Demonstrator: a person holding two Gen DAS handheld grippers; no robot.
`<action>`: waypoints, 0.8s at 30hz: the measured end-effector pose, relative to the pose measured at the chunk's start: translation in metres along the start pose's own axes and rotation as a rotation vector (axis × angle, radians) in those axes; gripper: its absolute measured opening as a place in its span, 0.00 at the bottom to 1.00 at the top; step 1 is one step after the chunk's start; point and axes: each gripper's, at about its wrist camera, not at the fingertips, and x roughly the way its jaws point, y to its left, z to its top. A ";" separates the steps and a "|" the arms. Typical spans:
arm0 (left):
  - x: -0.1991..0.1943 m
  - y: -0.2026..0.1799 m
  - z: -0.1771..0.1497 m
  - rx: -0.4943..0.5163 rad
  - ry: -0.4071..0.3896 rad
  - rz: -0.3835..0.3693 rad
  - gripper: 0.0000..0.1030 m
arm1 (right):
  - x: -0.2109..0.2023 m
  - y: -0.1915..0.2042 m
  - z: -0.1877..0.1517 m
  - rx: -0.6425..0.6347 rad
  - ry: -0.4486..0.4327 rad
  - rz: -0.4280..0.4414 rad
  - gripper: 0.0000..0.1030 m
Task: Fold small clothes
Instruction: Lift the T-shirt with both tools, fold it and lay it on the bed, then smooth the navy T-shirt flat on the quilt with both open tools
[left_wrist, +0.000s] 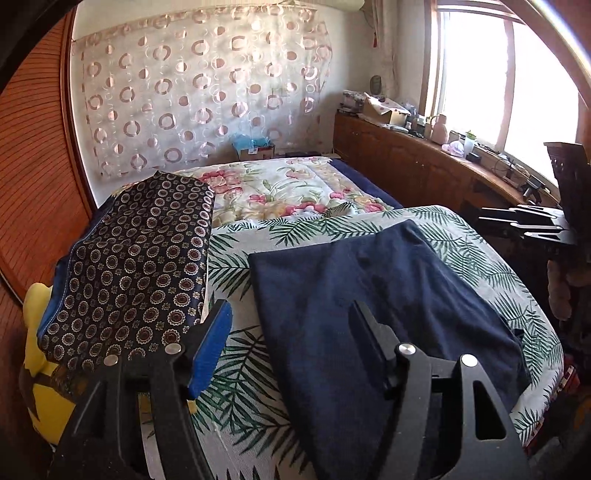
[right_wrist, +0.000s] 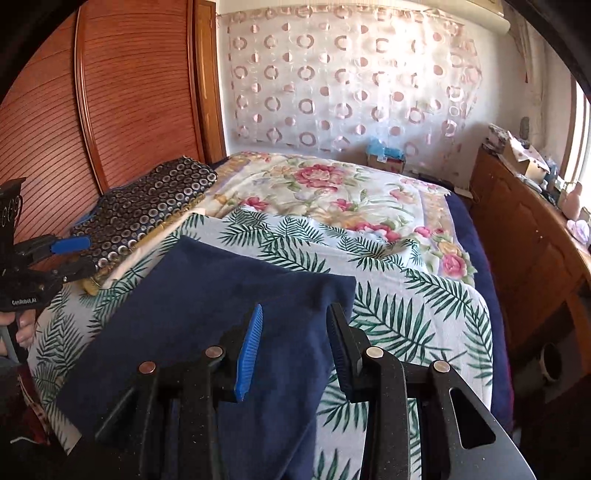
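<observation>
While both jaws stand apart and empty, one navy cloth (left_wrist: 373, 295) lies under each hand-held gripper: left hand-held gripper (left_wrist: 291, 314), right hand-held gripper (right_wrist: 295, 317); one patterned pile (left_wrist: 136, 258) sits left on the bed (left_wrist: 236, 258).

In the left wrist view, a folded cloth (left_wrist: 388, 295) lies at centre on a leaf-print sheet (left_wrist: 240, 266) spread over the bed (left_wrist: 373, 192). To its left a patterned cushion (left_wrist: 136, 258) sits on a stack at the frame's left edge. Behind the sheet, toward the upper middle, lies a flowered quilt (left_wrist: 280, 188). A wall hanging (left_wrist: 203, 96) stands behind the bed. A cabinet (left_wrist: 413, 158) runs along the right, under the window (left_wrist: 498, 74).
</observation>
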 end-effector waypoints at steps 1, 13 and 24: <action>-0.004 -0.001 -0.001 0.000 -0.005 -0.001 0.65 | -0.003 0.002 -0.003 0.001 -0.007 0.002 0.36; -0.039 -0.011 -0.013 0.004 -0.053 0.010 0.65 | -0.030 0.013 -0.035 0.031 -0.068 0.025 0.60; -0.042 -0.015 -0.063 -0.017 0.001 -0.020 0.65 | -0.035 0.009 -0.091 0.074 -0.015 -0.005 0.61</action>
